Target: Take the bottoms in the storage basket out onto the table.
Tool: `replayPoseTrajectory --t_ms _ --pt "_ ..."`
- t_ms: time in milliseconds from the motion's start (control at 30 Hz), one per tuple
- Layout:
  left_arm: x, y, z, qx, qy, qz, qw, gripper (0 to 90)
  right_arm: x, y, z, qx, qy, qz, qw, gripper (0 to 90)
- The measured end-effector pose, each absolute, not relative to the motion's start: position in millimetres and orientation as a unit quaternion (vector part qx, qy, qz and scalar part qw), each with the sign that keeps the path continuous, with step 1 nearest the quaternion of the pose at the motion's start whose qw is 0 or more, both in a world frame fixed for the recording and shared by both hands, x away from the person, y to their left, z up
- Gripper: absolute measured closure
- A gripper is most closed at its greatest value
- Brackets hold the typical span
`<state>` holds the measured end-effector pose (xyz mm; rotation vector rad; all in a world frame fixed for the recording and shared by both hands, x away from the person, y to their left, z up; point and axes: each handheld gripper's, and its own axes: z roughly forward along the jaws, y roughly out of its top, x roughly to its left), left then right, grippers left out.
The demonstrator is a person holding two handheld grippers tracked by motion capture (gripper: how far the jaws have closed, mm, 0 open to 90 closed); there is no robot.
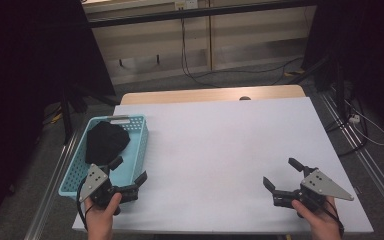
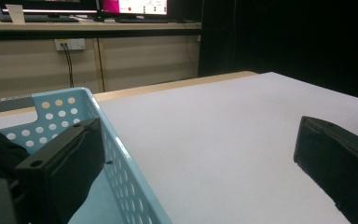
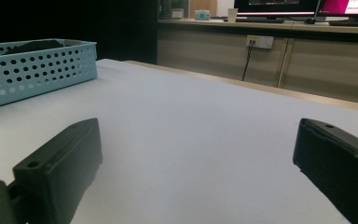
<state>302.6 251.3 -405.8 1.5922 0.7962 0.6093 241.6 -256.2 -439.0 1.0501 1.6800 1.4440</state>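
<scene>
A crumpled black cloth [image 1: 105, 141] lies heaped in the far end of a pale blue perforated basket [image 1: 139, 131] at the table's left edge. The left gripper [image 1: 129, 172] straddles the basket's wall, jaws apart; the right gripper [image 1: 281, 173] hovers empty, jaws spread wide.

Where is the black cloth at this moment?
The black cloth lies inside the blue basket at the table's left edge in the high view, just beyond the open left gripper.
</scene>
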Motion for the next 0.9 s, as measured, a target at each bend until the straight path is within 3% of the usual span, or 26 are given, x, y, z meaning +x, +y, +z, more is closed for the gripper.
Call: replayPoseTrajectory --t_ms 900 --pt "312 256 -383 0.685 0.344 0.242 0.595 1.8 241 -257 -438 0.396 0.646 0.557 0.340 0.3"
